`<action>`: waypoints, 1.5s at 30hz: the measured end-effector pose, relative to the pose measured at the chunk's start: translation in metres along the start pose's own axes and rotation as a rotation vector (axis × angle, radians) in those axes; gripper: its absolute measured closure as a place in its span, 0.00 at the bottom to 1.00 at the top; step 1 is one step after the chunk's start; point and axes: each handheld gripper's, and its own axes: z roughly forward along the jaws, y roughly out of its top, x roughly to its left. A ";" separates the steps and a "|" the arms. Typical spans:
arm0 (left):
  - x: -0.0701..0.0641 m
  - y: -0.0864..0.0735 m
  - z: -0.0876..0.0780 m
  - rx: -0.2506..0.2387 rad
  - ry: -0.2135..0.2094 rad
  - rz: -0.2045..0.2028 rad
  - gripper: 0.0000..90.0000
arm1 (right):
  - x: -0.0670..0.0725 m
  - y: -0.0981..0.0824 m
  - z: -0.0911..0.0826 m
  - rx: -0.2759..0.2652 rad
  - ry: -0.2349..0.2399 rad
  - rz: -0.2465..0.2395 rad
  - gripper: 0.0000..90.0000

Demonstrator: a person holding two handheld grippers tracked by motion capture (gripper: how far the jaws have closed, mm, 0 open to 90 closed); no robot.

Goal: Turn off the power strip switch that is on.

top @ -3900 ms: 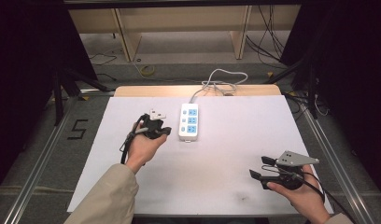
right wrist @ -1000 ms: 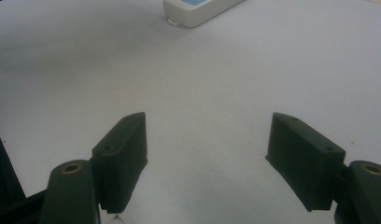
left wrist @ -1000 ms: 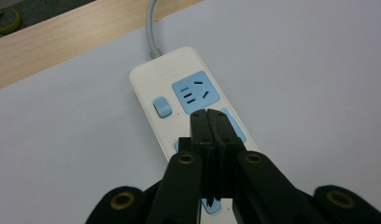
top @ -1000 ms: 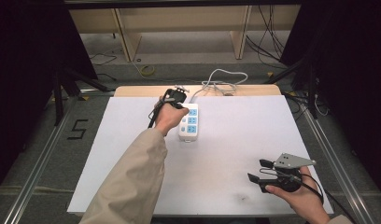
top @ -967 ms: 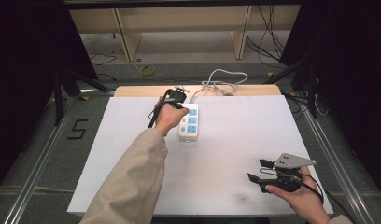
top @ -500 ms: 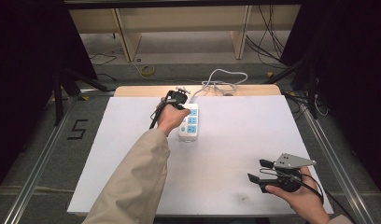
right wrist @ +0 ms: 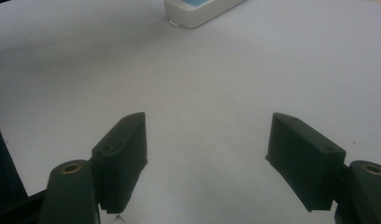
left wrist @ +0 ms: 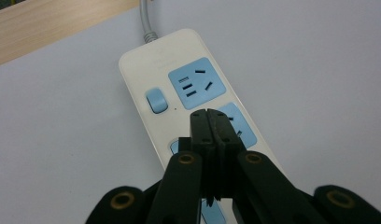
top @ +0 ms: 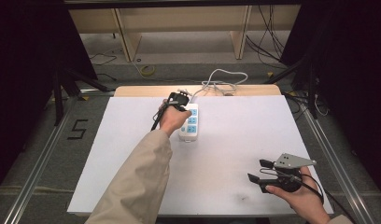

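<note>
A white power strip (top: 189,125) with blue sockets lies at the far middle of the white table, its grey cable (top: 220,79) running off the far edge. My left gripper (top: 179,100) hovers over the strip's far end. In the left gripper view the gripper (left wrist: 210,116) is shut with nothing between its jaws, its tip just above the strip (left wrist: 172,56), close to the blue rocker switch (left wrist: 156,100) and a blue socket (left wrist: 197,84). My right gripper (top: 262,171) rests near the front right, open and empty (right wrist: 207,140).
A white sheet (top: 235,140) covers the table, with a strip of bare wood (top: 142,91) along the far edge. In the right gripper view, the near end of the power strip (right wrist: 198,11) lies farther off. Cables lie on the floor beyond.
My left gripper travelled from the table's left-middle up to the far end of the power strip and edged slightly right over it. The right gripper stayed put.
</note>
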 end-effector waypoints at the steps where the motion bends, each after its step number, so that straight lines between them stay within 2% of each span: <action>1: 0.000 0.000 0.001 0.002 0.000 0.000 1.00 | 0.000 0.000 0.000 0.000 0.000 0.000 0.32; 10: 0.005 -0.006 0.009 0.020 0.011 -0.022 1.00 | 0.000 0.000 0.000 0.001 0.002 -0.001 0.32; 20: 0.005 -0.006 0.012 0.028 0.018 -0.016 1.00 | 0.000 0.000 0.001 0.001 0.005 -0.001 0.32; 32: 0.011 -0.010 0.017 0.047 0.027 -0.036 1.00 | 0.000 0.000 0.001 0.001 0.006 -0.002 0.32; 33: 0.011 -0.011 0.017 0.041 0.025 -0.047 1.00 | 0.000 0.000 0.001 0.001 0.006 -0.002 0.32; 38: 0.010 -0.011 0.019 0.041 0.019 -0.050 1.00 | 0.000 0.000 0.001 0.002 0.007 -0.001 0.32; 45: 0.009 -0.011 0.020 0.039 0.032 -0.040 1.00 | 0.000 0.000 0.001 0.004 0.009 -0.003 0.32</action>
